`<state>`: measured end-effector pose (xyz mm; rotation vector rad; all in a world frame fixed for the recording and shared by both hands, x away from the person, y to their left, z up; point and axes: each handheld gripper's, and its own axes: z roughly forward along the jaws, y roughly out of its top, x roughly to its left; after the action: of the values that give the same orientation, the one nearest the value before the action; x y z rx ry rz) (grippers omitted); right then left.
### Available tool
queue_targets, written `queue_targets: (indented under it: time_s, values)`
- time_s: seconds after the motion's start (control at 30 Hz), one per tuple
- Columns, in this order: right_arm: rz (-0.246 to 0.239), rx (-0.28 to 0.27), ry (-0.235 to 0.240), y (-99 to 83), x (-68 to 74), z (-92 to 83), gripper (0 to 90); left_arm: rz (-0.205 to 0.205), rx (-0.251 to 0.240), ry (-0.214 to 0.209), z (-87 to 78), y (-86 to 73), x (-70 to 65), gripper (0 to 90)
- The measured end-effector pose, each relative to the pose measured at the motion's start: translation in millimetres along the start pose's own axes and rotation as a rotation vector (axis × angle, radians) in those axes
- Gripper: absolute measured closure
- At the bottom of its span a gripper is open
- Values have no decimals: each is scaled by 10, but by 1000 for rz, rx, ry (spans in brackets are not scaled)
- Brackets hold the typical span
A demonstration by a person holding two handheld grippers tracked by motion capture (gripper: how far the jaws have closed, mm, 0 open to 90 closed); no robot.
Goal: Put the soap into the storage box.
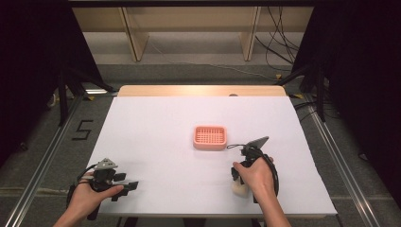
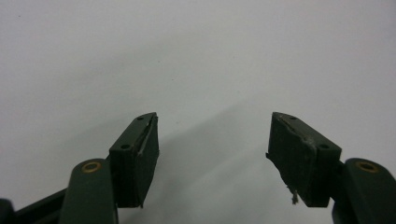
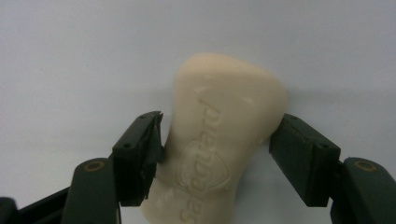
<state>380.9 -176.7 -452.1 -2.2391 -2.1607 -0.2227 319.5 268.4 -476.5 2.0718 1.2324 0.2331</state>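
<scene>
White covering spreads over the table [image 1: 156, 142], and off its left edge, on the grey floor, a black "5" [image 1: 82, 129] is marked. At about seven o'clock the left gripper [image 1: 132, 185] rests low in the person's left hand [image 1: 87, 198]; its own view shows the jaws standing well apart over bare white surface. At the centre sits a pink slatted soap dish [image 1: 209, 137]. Down at five o'clock the right hand [image 1: 257, 176] holds the right gripper [image 3: 215, 140], whose jaws press both flanks of a cream soap bar [image 3: 219, 144]. That close view reads the embossed word "Safeguard" and a shield; from above, the soap bar is a pale lump under the hand.
</scene>
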Motion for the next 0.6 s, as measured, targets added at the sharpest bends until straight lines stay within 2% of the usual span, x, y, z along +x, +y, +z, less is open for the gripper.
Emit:
queue_targets:
  time_s: [0.03,0.17,0.23,0.27,0.3,0.33,0.37,0.4,0.43,0.5,0.53,0.6]
  values:
    - [-2,3,1,2,1,4,369,15,12,-4,-9,1,11,333]
    - [-45,9,-8,4,-1,19,432,16,6,-10,8,1,18,333]
    - [-51,12,-6,7,1,20,451,15,5,-10,8,2,17,332]
    - [-89,17,-12,10,-3,23,469,15,5,-10,8,1,17,333]
    - [-101,9,-16,8,-6,27,470,15,6,-10,8,1,17,332]
    - [-101,9,-16,8,-6,27,470,15,6,-10,8,1,17,332]
    - [-86,39,-11,18,28,11,472,16,7,-10,10,0,18,332]
    - [-113,36,-14,23,23,13,473,17,7,-10,10,0,18,333]
    - [-164,19,-21,19,-13,22,474,16,7,-10,10,0,17,333]
    - [-166,29,-19,22,2,16,474,16,7,-10,10,0,17,333]
    - [-147,39,-24,29,18,11,474,16,6,-10,9,1,17,332]
    - [-159,41,-21,32,18,14,473,15,6,-10,9,0,17,333]
